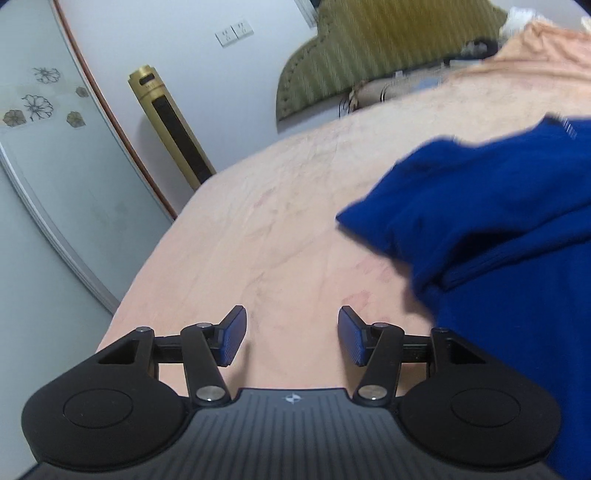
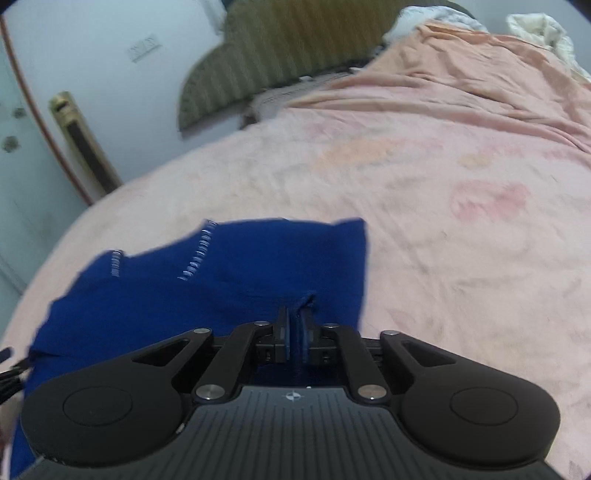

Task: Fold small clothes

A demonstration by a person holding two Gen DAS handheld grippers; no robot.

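Peach-pink bedspread (image 2: 424, 221) fills most of both views, wrinkled, with faint reddish blotches. Beyond its far edge stands an olive striped headboard (image 1: 388, 48) against a pale wall, and a gold tower fan (image 1: 170, 125) stands on the floor beside a frosted door with flower decals (image 1: 37, 99). A double wall socket (image 1: 234, 33) sits above the fan.

Blue garment (image 2: 207, 280), your task piece, lies crumpled on the bedspread. In your right wrist view it spreads ahead and to the left of the tool, a line of white stitching showing near its far edge. In your left wrist view it bulks up on the right side, blurred, with a ribbed band showing low on it.

Your right gripper (image 2: 295, 339) has its jaws nearly together, pinching a raised fold of the blue cloth between the pads.

Your left gripper (image 1: 291, 336) has its jaws spread apart over bare bedspread, nothing between them; the garment lies just to its right, not touching the fingers (image 1: 352, 338).
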